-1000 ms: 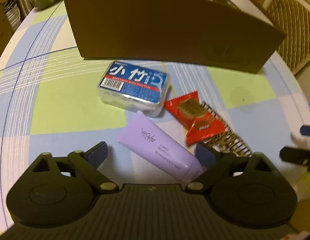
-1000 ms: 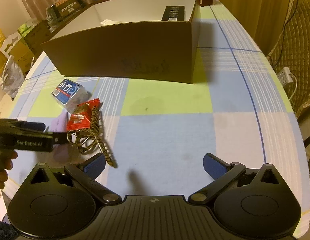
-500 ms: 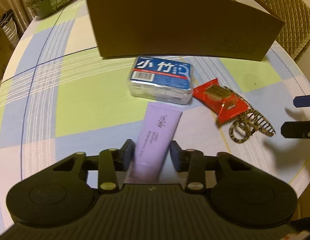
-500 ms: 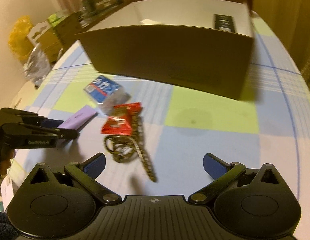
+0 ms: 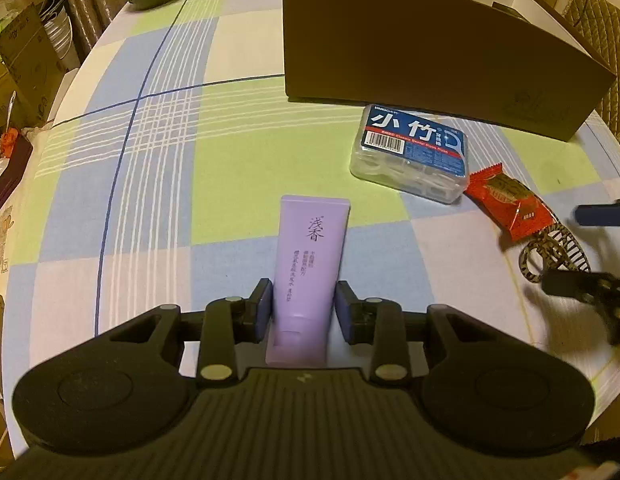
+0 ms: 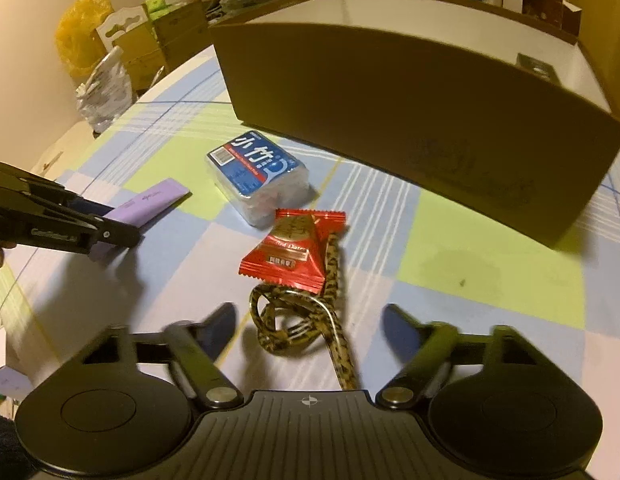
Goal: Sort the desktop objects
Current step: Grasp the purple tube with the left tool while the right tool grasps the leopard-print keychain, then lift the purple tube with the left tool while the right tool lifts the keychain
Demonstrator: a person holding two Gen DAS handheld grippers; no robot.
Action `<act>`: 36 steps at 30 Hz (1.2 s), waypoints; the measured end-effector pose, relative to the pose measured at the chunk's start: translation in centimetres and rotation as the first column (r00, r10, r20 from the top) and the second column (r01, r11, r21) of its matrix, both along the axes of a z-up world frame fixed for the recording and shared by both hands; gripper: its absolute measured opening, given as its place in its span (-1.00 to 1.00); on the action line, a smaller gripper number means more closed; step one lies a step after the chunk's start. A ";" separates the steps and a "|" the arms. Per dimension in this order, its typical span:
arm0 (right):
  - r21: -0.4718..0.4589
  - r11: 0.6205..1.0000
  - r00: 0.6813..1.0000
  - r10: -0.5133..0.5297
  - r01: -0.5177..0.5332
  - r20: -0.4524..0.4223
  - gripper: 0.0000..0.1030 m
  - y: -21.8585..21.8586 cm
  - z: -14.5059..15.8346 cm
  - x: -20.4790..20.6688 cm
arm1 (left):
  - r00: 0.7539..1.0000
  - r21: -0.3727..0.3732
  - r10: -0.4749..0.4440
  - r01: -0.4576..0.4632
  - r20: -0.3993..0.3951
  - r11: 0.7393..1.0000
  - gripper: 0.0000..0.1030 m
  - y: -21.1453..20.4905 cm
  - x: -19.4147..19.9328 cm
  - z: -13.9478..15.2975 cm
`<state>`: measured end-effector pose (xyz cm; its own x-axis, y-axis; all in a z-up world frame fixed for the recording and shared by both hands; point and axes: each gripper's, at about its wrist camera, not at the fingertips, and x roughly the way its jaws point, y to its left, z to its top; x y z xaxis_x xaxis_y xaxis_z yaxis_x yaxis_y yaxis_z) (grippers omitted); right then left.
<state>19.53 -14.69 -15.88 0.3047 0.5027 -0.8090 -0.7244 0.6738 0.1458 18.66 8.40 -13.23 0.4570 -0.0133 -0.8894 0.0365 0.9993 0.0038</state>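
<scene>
Left tongs [image 5: 302, 307] clamp our lilac tube [image 5: 310, 256]; right tongs [image 6: 305, 330], still unpinched, are closing around the leopard hair clip [image 6: 299, 320]; next, lift both into the box [image 6: 410, 120]

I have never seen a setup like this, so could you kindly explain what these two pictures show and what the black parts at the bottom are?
There is no robot here: a person holds a hand-operated gripper in each hand, and a wide-angle camera on each one looks forward along its jaws. The black shapes at the bottom are the grippers themselves.

The left gripper has its jaws closing on a purple tube, both pads against its sides. The right gripper has its jaws closing around a leopard-print hair clip, not yet touching it.

On the checked tablecloth also lie a blue-labelled clear plastic box and a red snack packet. Behind them stands an open cardboard box, probably where the items are being sorted.
</scene>
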 end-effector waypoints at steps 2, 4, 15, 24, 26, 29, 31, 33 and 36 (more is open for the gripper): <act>-0.003 1.000 0.999 0.013 -0.013 0.031 0.20 0.3 -0.2 -0.2 | 1.000 0.001 -0.002 0.002 0.000 1.000 -0.43 -0.1 0.1 0.0; -0.018 1.000 0.998 0.023 -0.022 0.061 -0.05 0.4 -0.2 -0.4 | 1.000 0.000 -0.006 0.006 0.000 1.000 -0.43 0.0 0.2 0.0; -0.044 0.997 0.997 -0.061 0.063 0.047 -0.22 -2.4 0.2 -0.8 | 0.999 0.007 -0.054 0.054 -0.006 0.999 -0.02 -0.6 0.3 -0.3; -0.049 0.987 0.987 -0.152 0.154 0.048 -0.22 -5.6 0.4 -1.4 | 0.996 0.010 -0.087 0.087 0.015 0.996 -0.05 -0.3 -0.5 -0.3; -0.052 0.985 0.986 -0.161 0.164 0.047 -0.22 -5.7 0.5 -1.5 | 0.995 0.009 -0.097 0.096 0.023 0.995 -0.30 -0.4 -0.8 -0.2; -0.057 0.983 0.984 -0.170 0.172 0.046 -0.22 -5.7 0.6 -1.7 | 0.996 0.006 -0.083 0.083 0.027 0.997 -0.49 -0.4 -1.1 -0.1; -0.060 0.983 0.984 -0.170 0.173 0.044 -0.22 -5.9 0.6 -1.9 | 0.997 0.011 -0.075 0.075 0.031 0.997 -0.49 -0.6 -1.4 -0.1; -0.061 0.983 0.985 -0.169 0.172 0.043 -0.22 -6.1 0.7 -2.0 | 0.997 0.008 -0.076 0.075 0.027 0.997 -0.49 -0.8 -1.7 0.0; -0.067 0.984 0.986 -0.164 0.167 0.039 -0.22 -6.1 0.7 -2.3 | 0.997 -0.009 -0.078 0.078 0.019 0.997 -0.50 -1.1 -2.2 0.1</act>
